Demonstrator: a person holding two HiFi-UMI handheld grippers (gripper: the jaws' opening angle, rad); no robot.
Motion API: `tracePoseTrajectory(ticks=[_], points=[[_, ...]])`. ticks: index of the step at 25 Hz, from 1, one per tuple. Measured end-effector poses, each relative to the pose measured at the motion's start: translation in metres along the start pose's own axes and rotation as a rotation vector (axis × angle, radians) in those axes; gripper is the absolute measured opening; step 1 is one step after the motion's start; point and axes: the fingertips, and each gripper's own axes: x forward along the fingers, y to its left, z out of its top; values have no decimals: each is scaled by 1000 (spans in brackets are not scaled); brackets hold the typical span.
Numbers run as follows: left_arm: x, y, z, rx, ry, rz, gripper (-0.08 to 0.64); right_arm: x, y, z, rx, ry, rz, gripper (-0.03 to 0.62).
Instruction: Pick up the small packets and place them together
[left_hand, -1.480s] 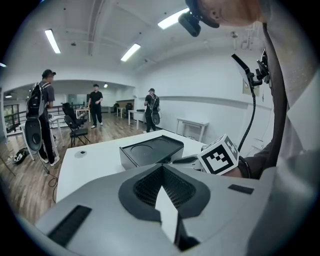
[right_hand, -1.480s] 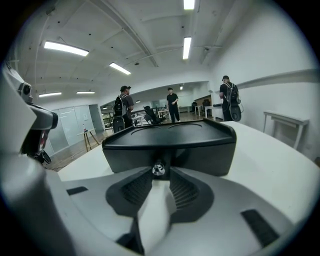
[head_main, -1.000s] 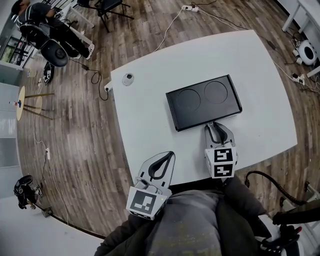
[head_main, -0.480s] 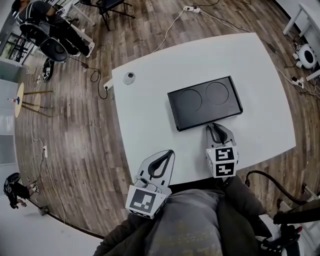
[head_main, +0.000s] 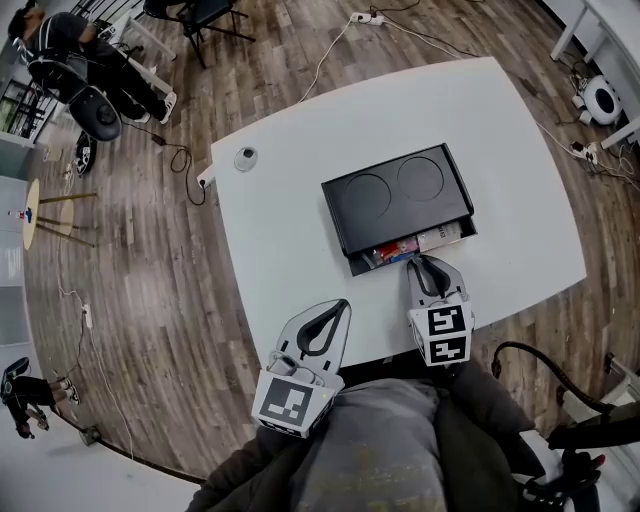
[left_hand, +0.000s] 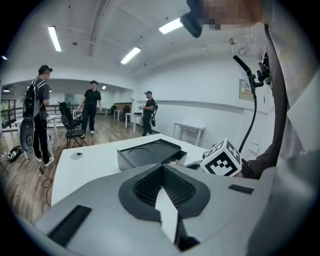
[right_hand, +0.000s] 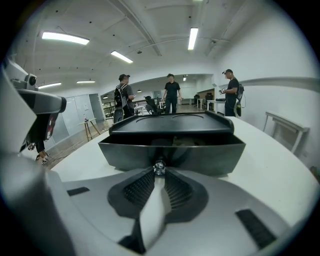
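At the table (head_main: 290, 230) near edge | right gripper (head_main: 421, 262) level, jaws clamped on drawer knob (right_hand: 159, 167) | left gripper (head_main: 334, 310) alongside, pointing forward, jaws together, empty

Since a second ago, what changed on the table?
The drawer of the black box has slid out toward the person, pulled by the right tool, clamped on the drawer knob; packets now show inside. The left tool stayed put, shut and empty.

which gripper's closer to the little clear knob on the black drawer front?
Right. The right gripper is shut on the small clear knob of the open black drawer; the left gripper sits back over the white table's near edge, apart from it.
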Motion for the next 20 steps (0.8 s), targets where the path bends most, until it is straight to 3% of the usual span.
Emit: tracePoseTrajectory(ticks=[7, 20], points=[[-3, -16, 0, 17, -9, -52, 3, -4, -2, -2, -13, -12, -9, 69], [-14, -26, 3, 20, -14, -33, 3, -19, 3, -10, -15, -16, -15, 69]])
